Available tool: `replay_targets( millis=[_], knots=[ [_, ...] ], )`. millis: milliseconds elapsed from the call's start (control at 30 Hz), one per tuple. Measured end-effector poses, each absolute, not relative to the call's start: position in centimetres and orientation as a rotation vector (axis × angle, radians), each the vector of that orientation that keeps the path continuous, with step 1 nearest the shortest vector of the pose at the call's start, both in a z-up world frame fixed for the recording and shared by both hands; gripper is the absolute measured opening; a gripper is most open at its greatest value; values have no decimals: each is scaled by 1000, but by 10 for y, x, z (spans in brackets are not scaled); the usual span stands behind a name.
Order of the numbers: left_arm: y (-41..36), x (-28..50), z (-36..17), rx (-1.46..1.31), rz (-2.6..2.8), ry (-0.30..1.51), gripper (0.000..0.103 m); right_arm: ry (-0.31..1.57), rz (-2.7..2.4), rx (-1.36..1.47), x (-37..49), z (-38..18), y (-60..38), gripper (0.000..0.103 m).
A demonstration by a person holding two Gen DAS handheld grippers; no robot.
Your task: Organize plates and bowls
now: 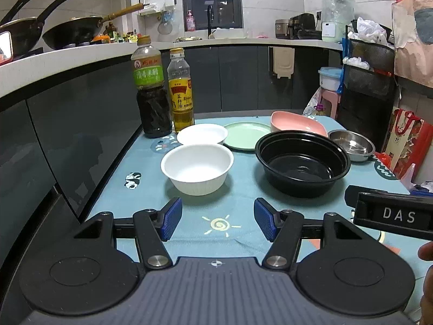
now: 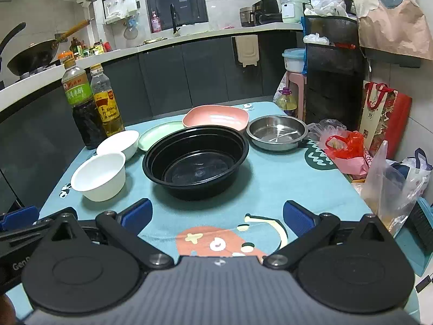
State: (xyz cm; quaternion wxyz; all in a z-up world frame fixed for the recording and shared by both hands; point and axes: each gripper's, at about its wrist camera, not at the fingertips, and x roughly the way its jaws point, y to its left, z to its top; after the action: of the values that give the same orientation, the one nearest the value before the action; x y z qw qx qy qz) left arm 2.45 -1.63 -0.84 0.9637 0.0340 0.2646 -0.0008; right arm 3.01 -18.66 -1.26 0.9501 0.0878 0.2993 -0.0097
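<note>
- Nothing looks sorted yet: two white bowls [image 1: 197,172] [image 1: 202,134] sit separately toward the table's left edge, beside the bottles [image 1: 165,92].
- Black bowl [image 2: 195,161] sits mid-table; green plate [image 1: 247,135], pink dish [image 2: 215,116] and steel bowl [image 2: 277,132] line the far edge, all unstacked.
- Left gripper [image 1: 217,220] and right gripper [image 2: 216,215] hover at the near edge, jaws spread, empty.
- Judgement: all the stacking is left.

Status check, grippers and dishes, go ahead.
Left gripper open, empty. Right gripper open, empty. Black bowl, white bowls, plates unstacked on table. Nothing in the way.
</note>
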Motion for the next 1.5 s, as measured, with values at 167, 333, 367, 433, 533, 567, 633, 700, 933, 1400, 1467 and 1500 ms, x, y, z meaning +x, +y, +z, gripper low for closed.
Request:
replay_targets(
  millis=[167,333,367,433,533,567,633,700,933,1400,1467,1500],
  knots=[
    [-16,28,-11,66,-3,548,56,615,-18,173,32,-14,-185,48],
    [-17,34,-15,64,-9,562,56,625,-28,179,35,-17,-187,49],
    [-17,35,-16,63,-11,566,56,627,-30,180,35,-17,-188,48],
    [-18,37,-18,61,-14,574,56,631,-33,181,36,-19,-188,49],
    [-18,39,-19,60,-12,580,56,637,-35,183,37,-20,-189,49],
    [-18,39,-20,60,-10,580,56,639,-36,183,38,-21,-189,49],
    [-18,41,-20,59,-7,581,56,641,-38,183,40,-21,-188,49],
    [-17,43,-21,56,-3,585,56,640,-39,182,41,-22,-189,49],
    [-15,52,-25,51,12,601,56,635,-36,177,46,-22,-190,49],
    [-14,67,-24,2,-17,634,56,640,-30,217,58,-22,-200,48],
    [-14,73,-21,-39,-52,656,56,645,-31,243,63,-20,-206,48],
    [-14,77,-20,-65,-77,674,56,648,-32,256,65,-19,-208,48]
  ],
)
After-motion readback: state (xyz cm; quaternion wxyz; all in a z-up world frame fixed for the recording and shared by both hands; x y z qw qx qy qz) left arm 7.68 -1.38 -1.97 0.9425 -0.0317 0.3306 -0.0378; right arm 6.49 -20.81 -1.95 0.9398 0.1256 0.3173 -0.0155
